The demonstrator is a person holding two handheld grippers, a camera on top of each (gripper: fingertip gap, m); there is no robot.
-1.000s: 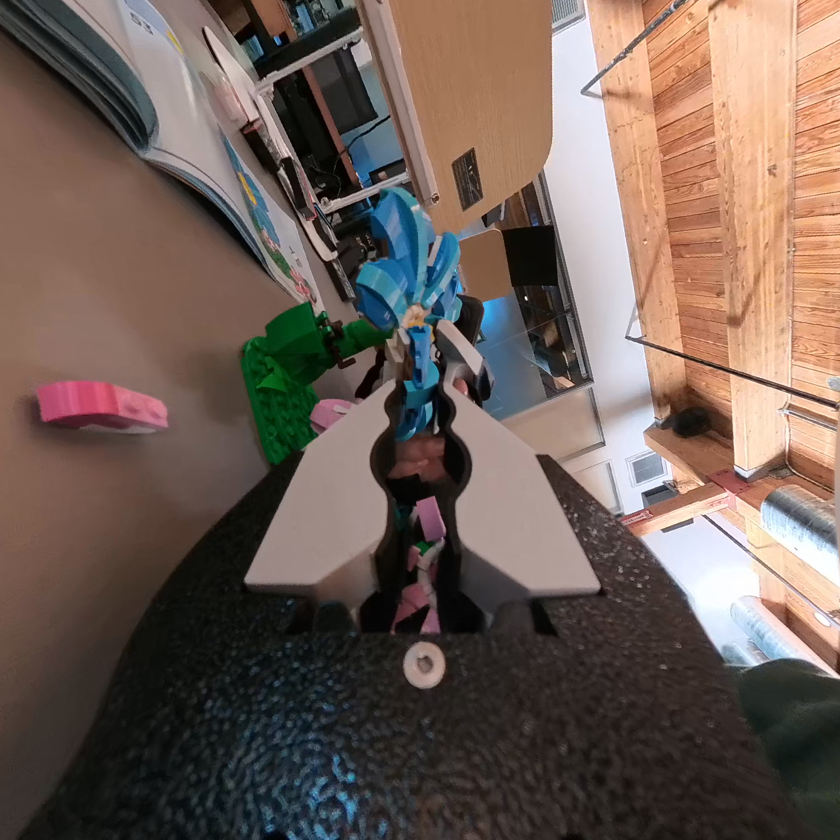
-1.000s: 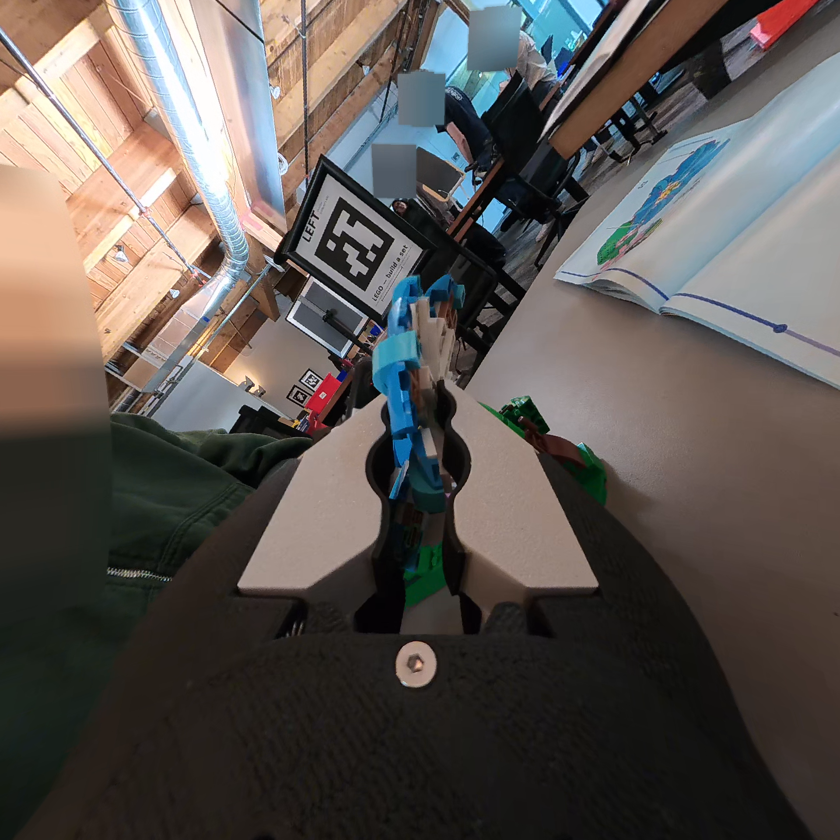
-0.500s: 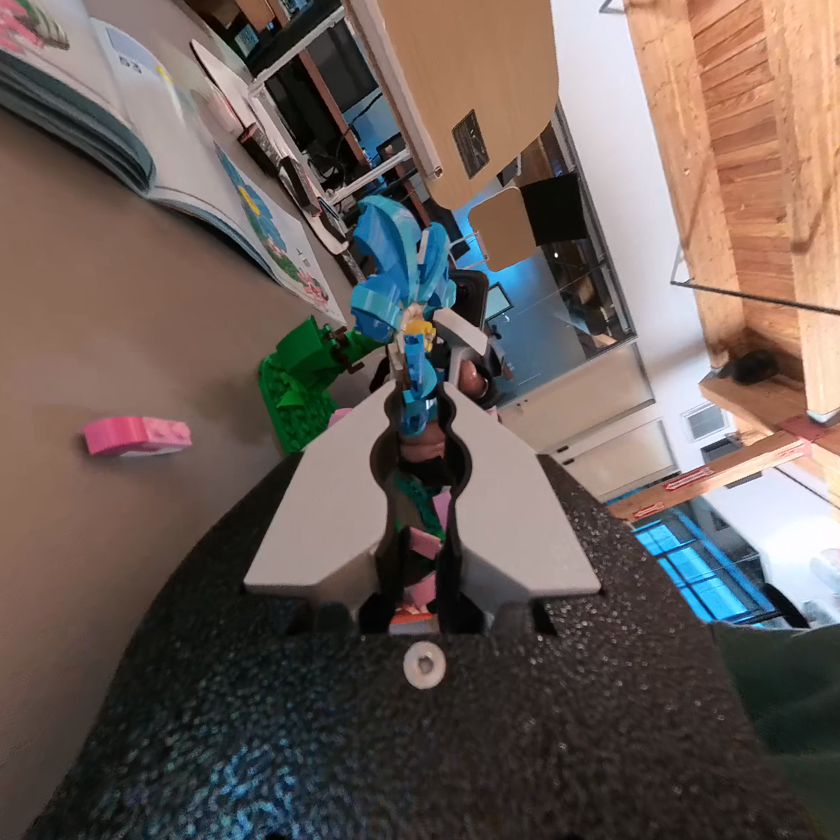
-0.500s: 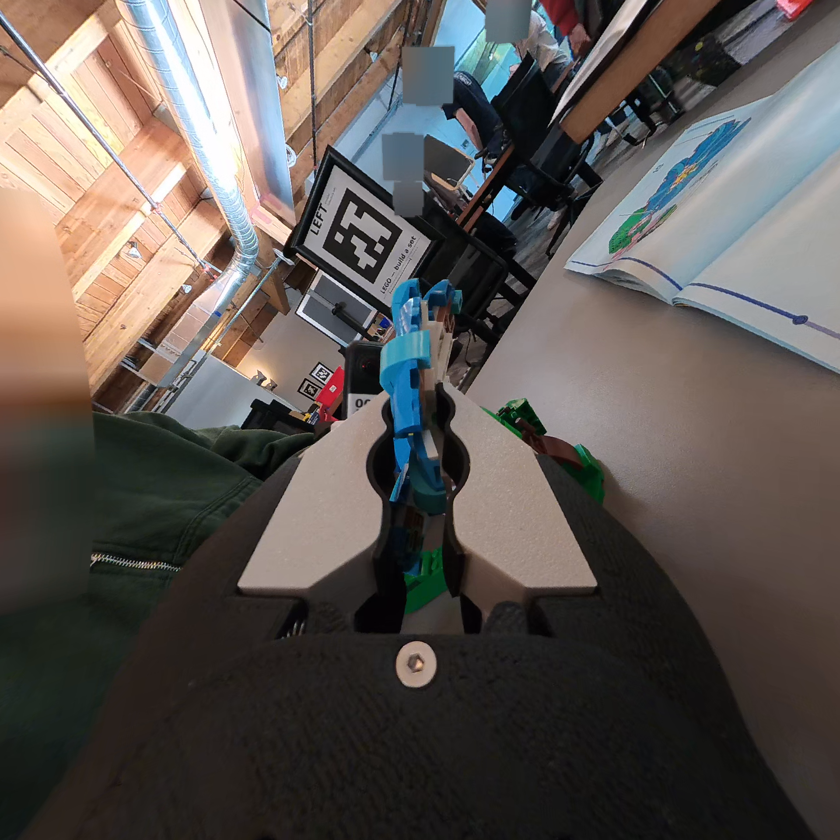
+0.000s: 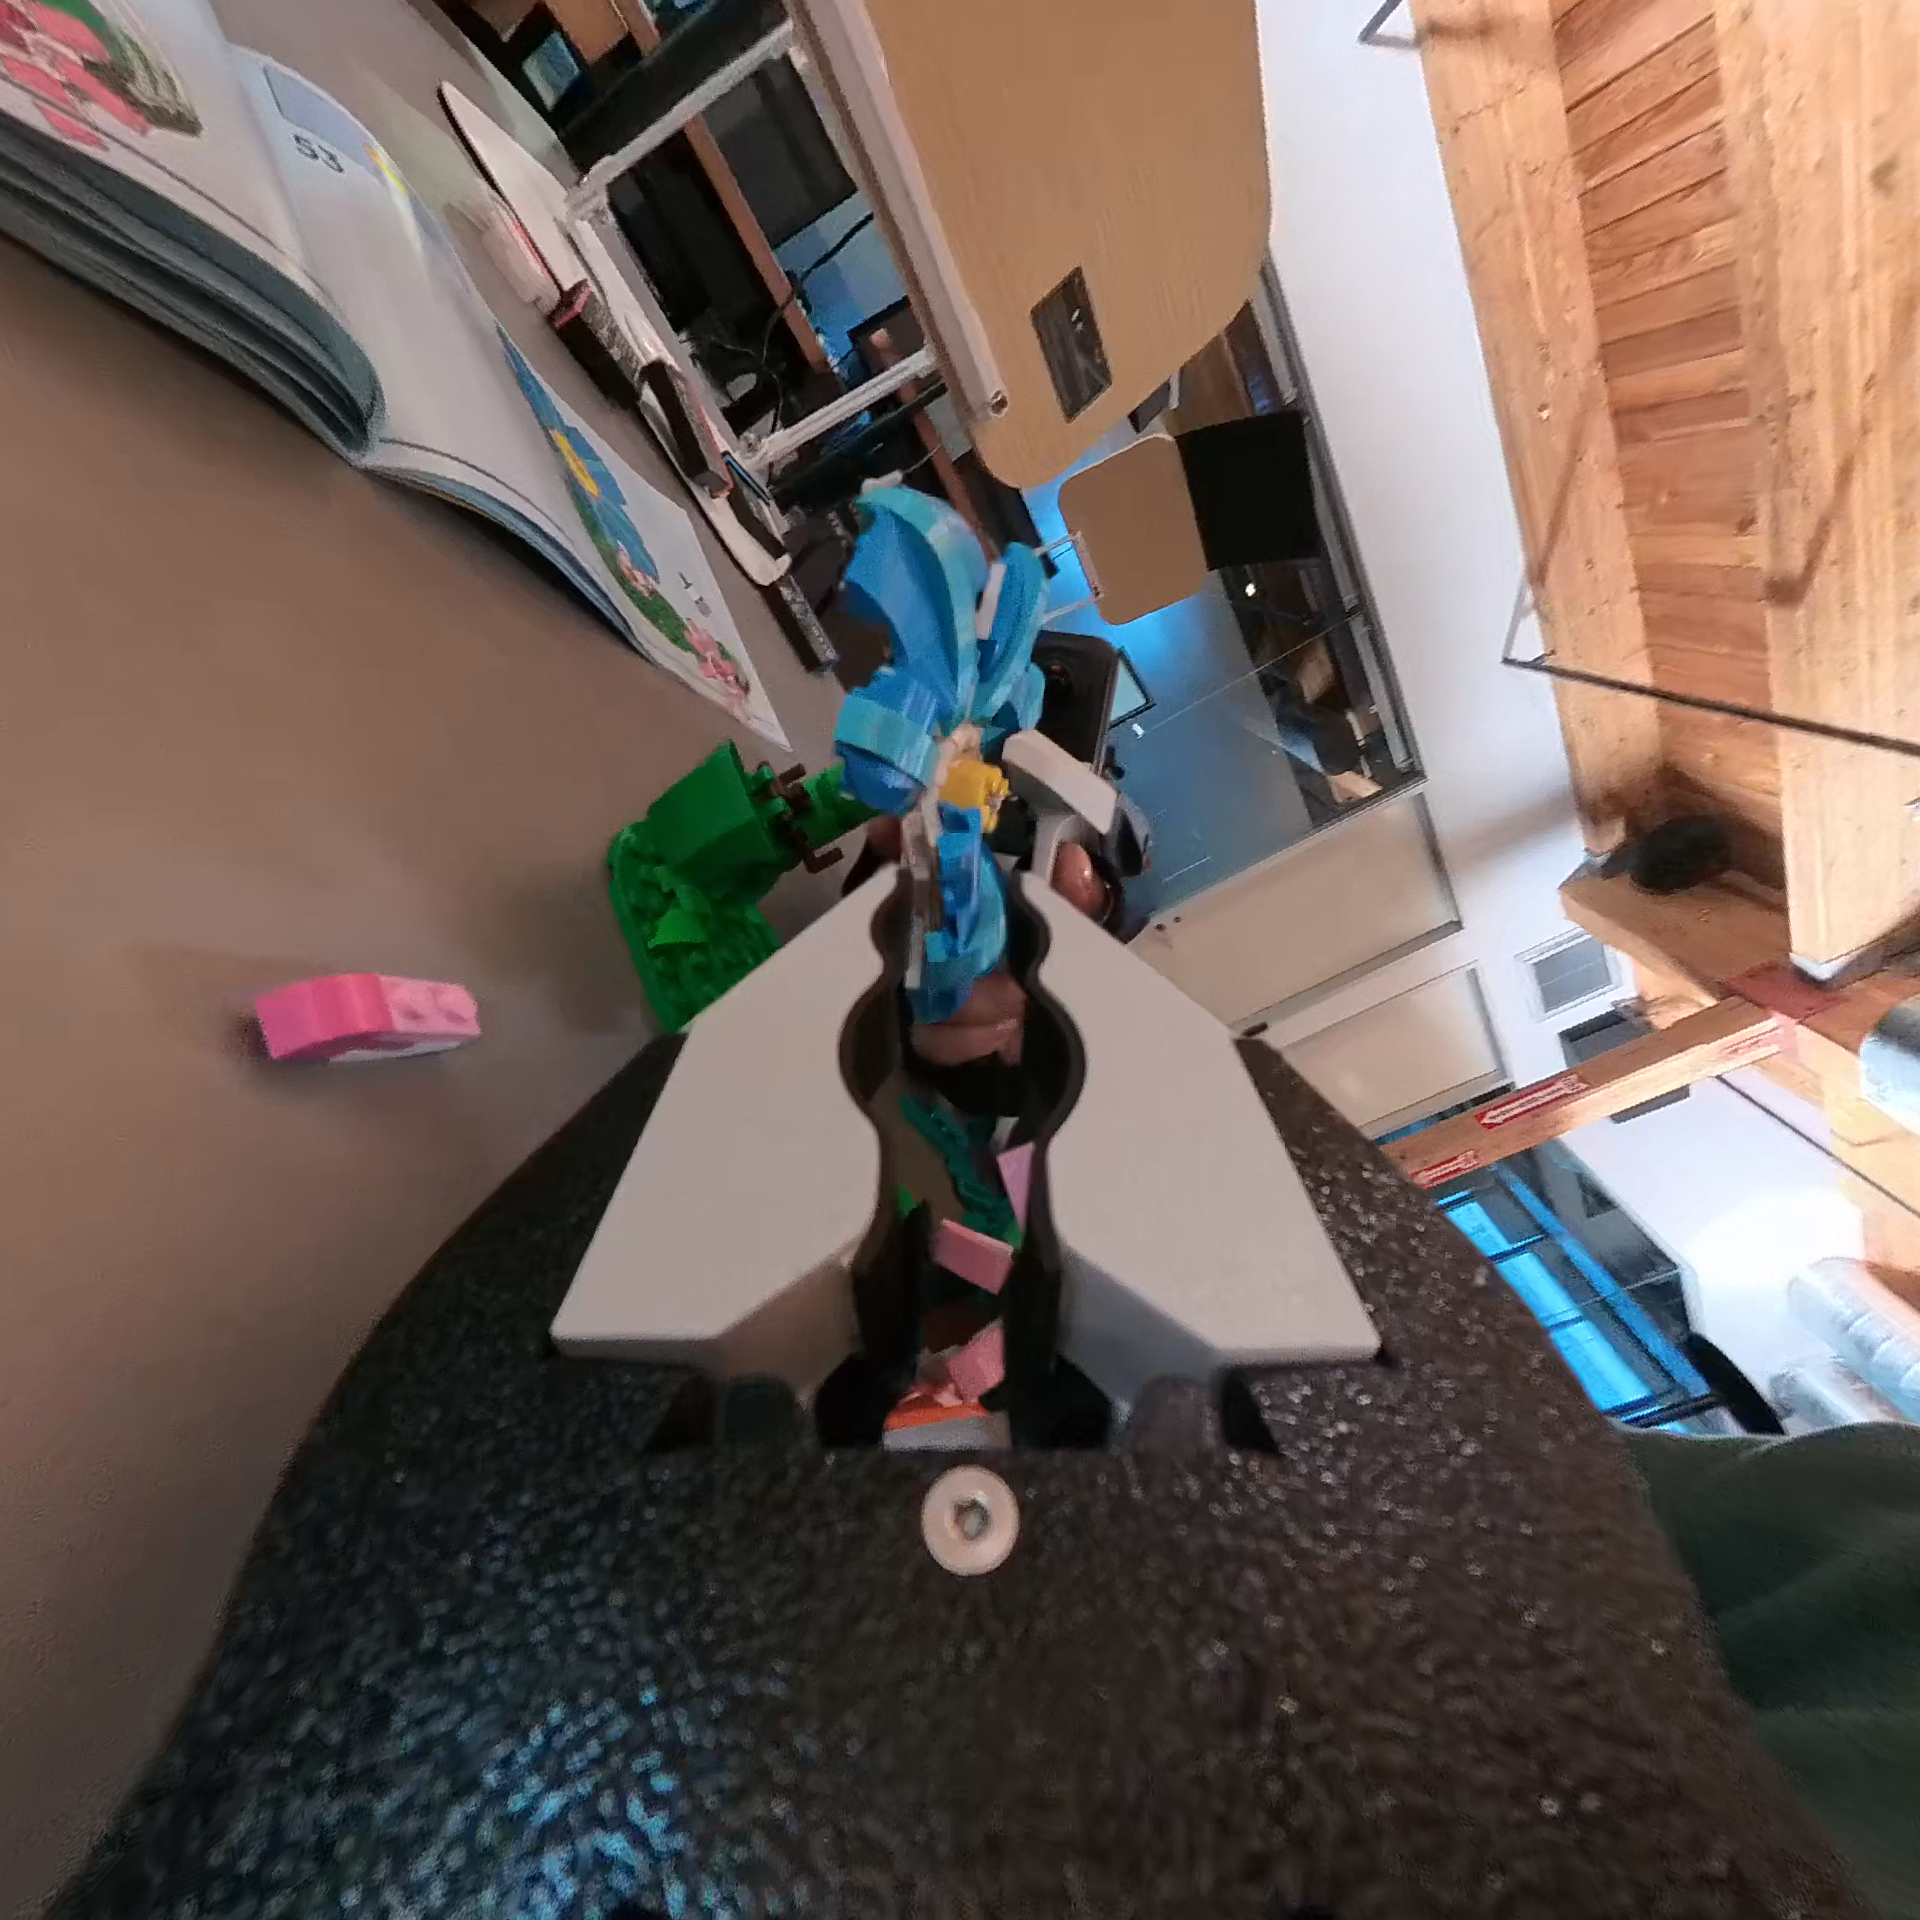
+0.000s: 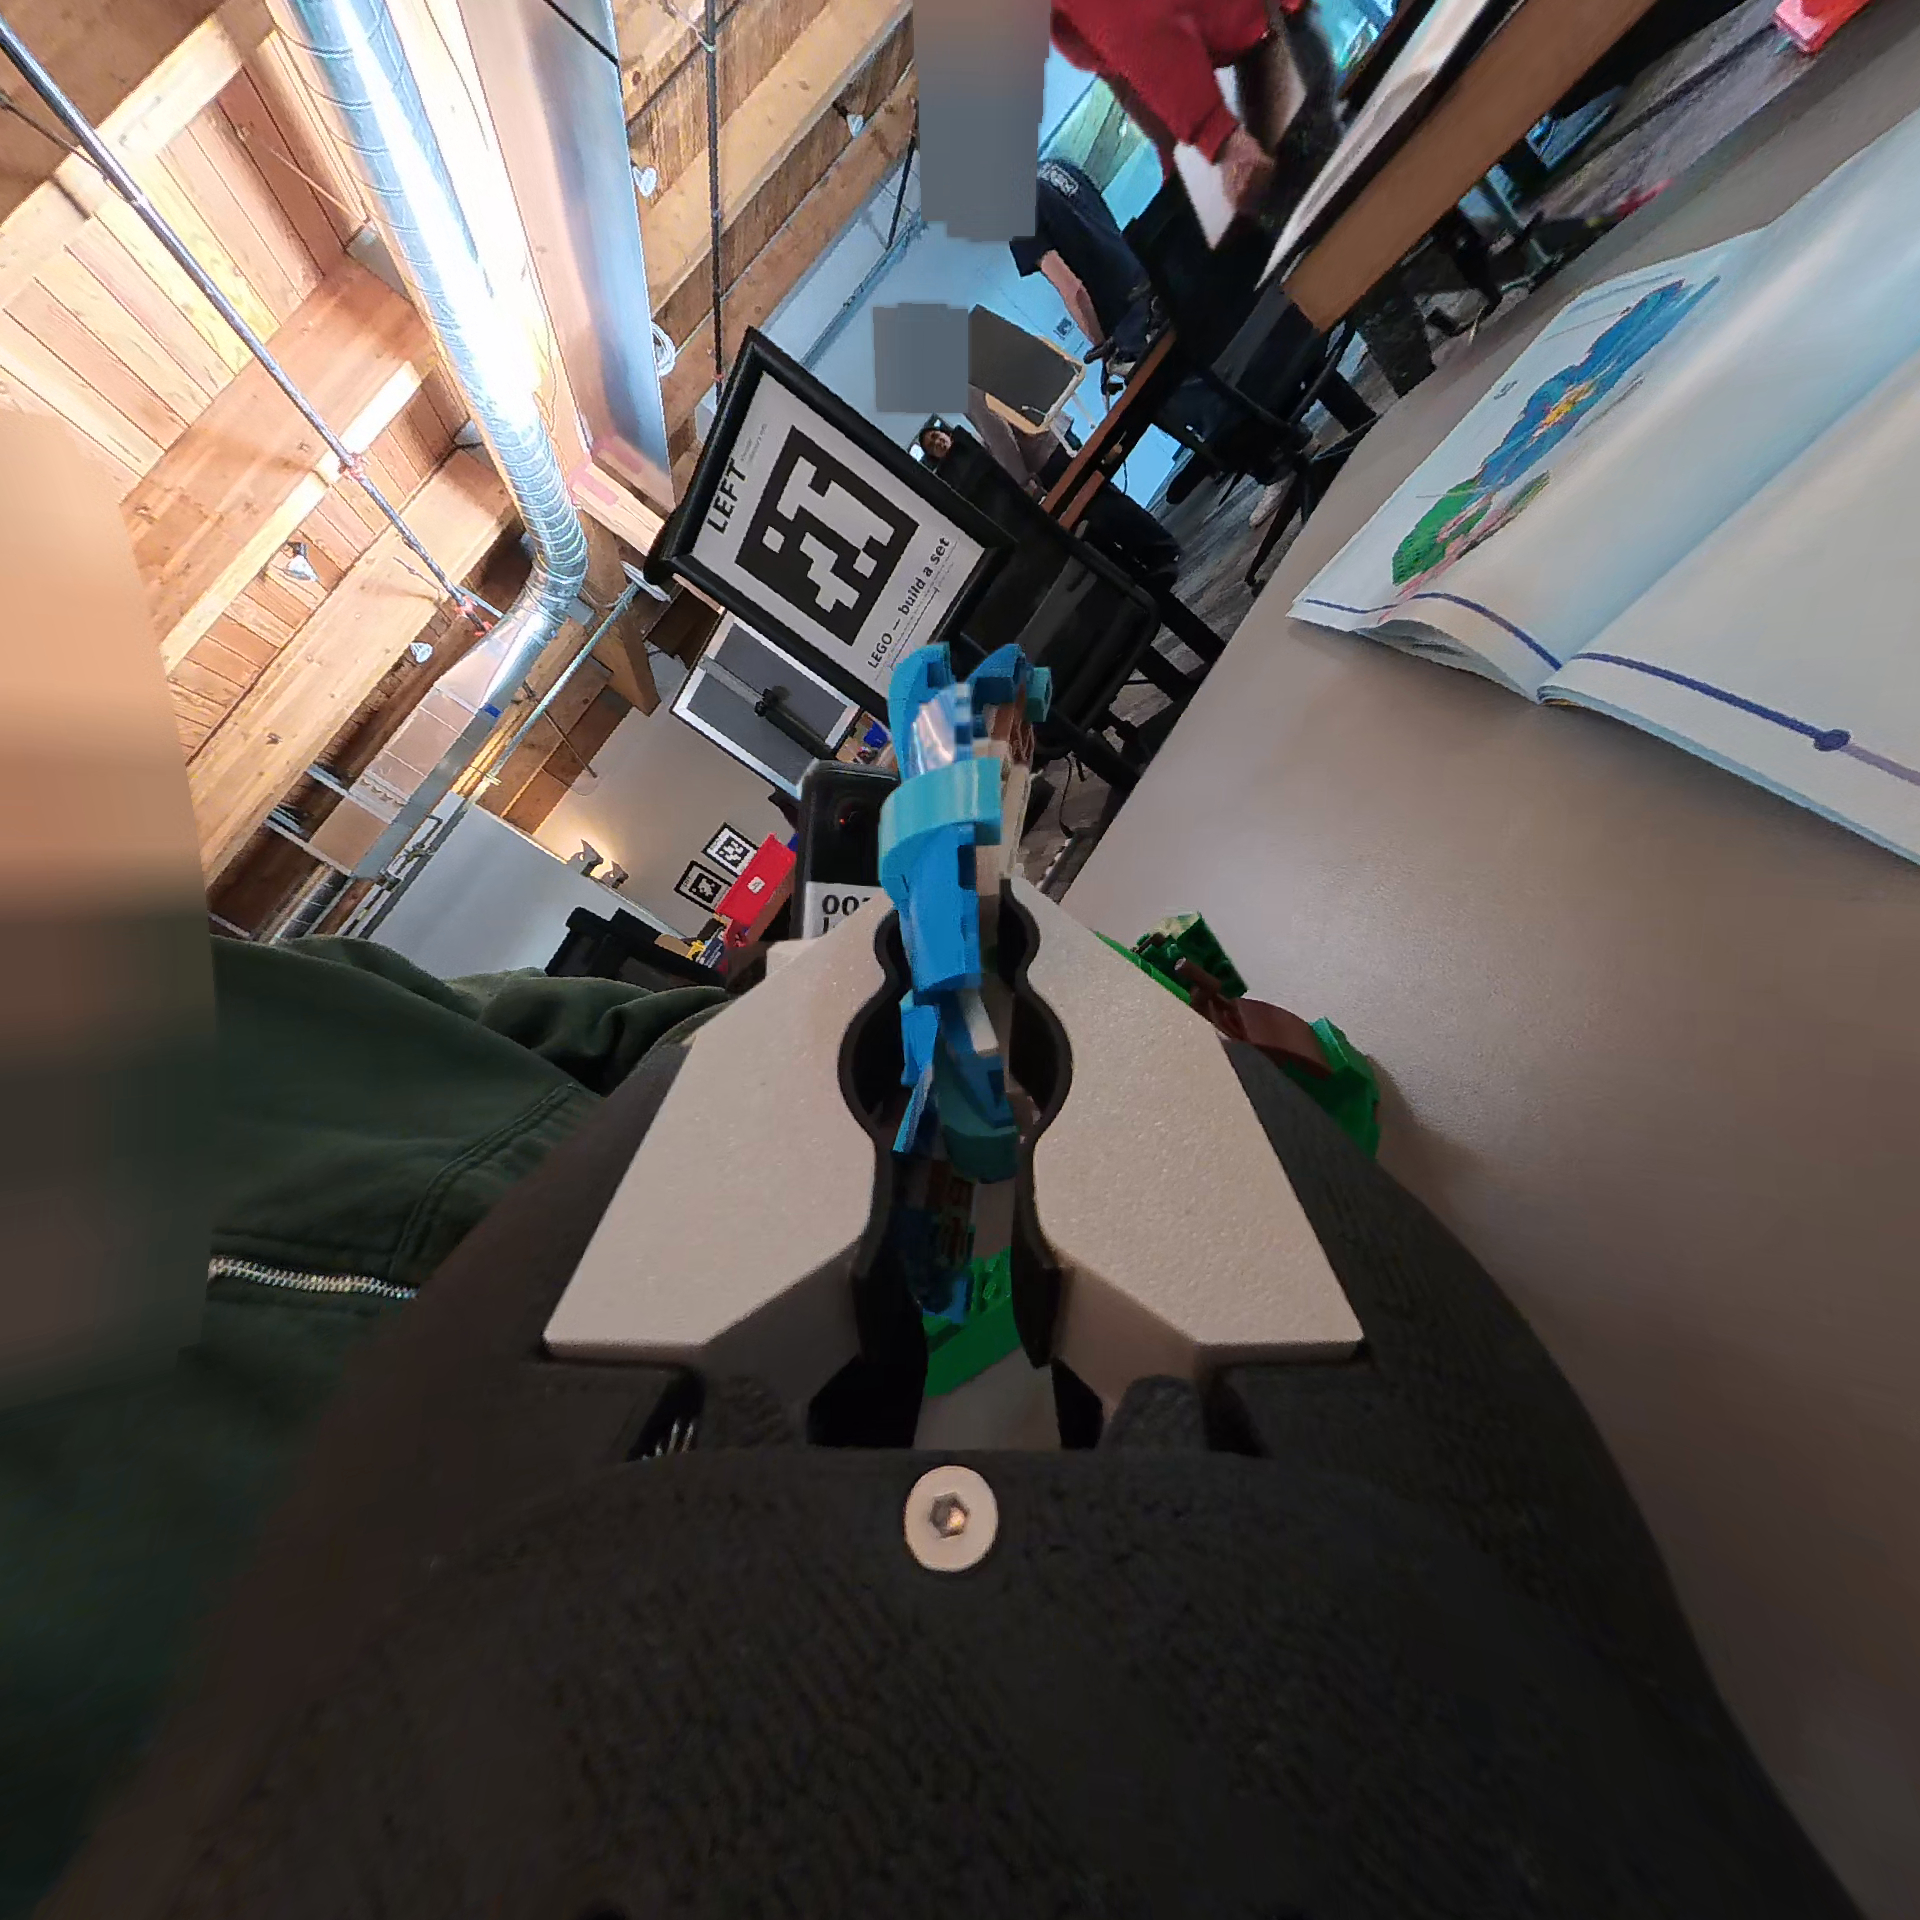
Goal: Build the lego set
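While both grippers, left gripper and right gripper, pinch their fingers narrow on the blue lego flower held above the bench, the green base waits below (seemingly its seat).

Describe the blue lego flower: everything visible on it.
The blue lego flower is glossy plastic: curved petals in mid and light blue, some white pieces, a yellow centre. It is off the table, above the green lego base. The left gripper and the right gripper are each shut on petals. In the right wrist view it shows edge-on, with teal and brown bits near its top. Its stem is hidden.
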